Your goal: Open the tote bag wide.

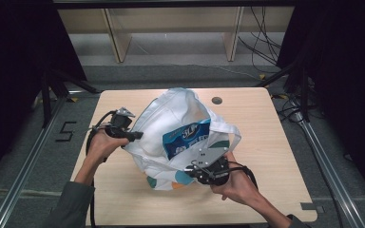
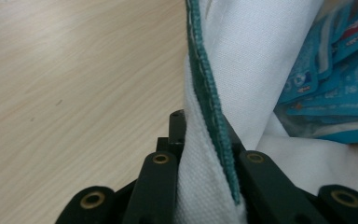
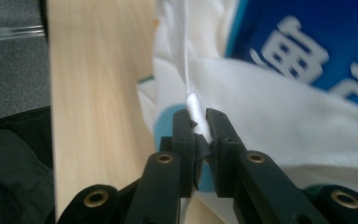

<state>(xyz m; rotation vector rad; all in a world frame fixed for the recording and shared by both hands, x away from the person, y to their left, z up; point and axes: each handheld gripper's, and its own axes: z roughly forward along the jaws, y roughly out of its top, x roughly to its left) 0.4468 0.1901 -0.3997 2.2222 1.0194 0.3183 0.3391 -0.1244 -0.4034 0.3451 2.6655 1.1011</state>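
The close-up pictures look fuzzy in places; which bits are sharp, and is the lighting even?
Left gripper view: the white bag hem between the jaws is sharp, the blue packet soft. Right gripper view: the fabric edge glares white, the background blurs. High view: the table is lit evenly, surroundings dark.

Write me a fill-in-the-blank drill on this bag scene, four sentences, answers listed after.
1. The white tote bag lies on a ____ table.
2. The packet inside the bag is mostly ____.
3. The left hand-held gripper is shut on the bag's ____-trimmed edge.
4. The right hand-held gripper is ____ on the bag's white cloth.

Missing words: wooden; blue; green; shut
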